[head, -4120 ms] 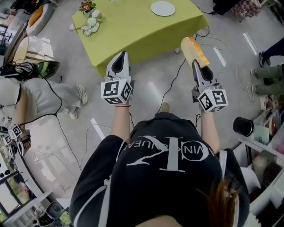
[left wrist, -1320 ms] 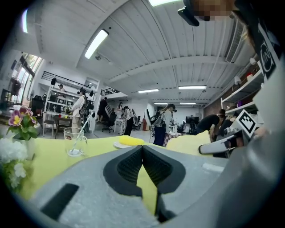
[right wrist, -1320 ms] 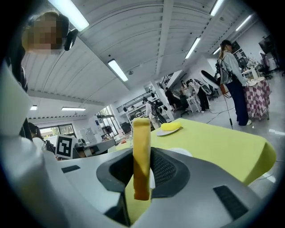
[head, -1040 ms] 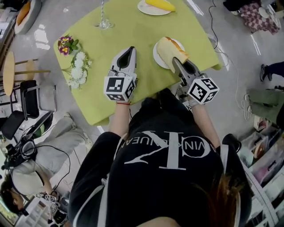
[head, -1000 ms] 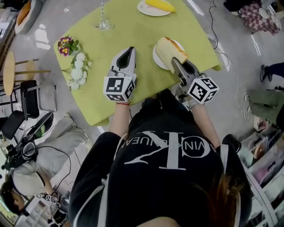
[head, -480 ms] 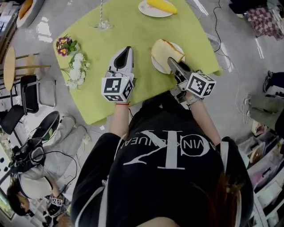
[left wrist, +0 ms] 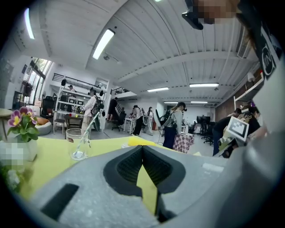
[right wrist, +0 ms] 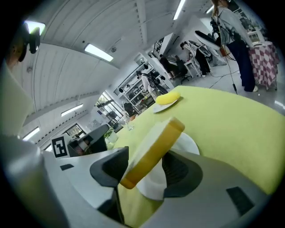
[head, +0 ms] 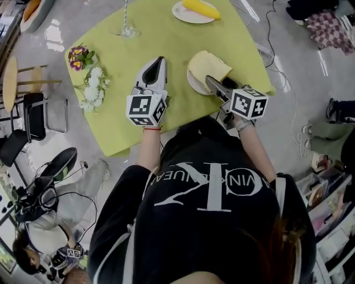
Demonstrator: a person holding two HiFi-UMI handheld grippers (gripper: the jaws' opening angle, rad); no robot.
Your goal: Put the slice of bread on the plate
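Reaches in from the lower right of the head view with the right gripper (head: 211, 82), nose tipped down over the white plate (head: 191, 85) just right of frame centre. Has just been opening its jaws — set apart now, with the slice of bread (head: 208, 64) standing between them. In the right gripper view, leans its pale face against the pad at left and stands clear of the pad at right, so not pinched. From above, covers most of the plate, lower edge down near the plate's surface; cannot tell whether actually touching. Probably held low and slanted for a reason: lets the slice tip flat onto the plate instead of dropping or sliding off onto the green tablecloth (head: 127, 55).

Holds the left gripper (head: 159, 61) over the cloth just left of the plate, jaws pressed together on nothing — likely parked clear, not needed for a one-handed drop.

Judged nearly done: needs only drawing the right gripper back toward lower right without dragging the slice over the rim. Worth minding that lean on the left-hand pad, liable to catch and pull the bread along.

Leaves alone a second plate (head: 180, 14) carrying something yellow (head: 201, 7) at the top of the frame, and a glass (head: 127, 29) to its left, both well apart from the action.
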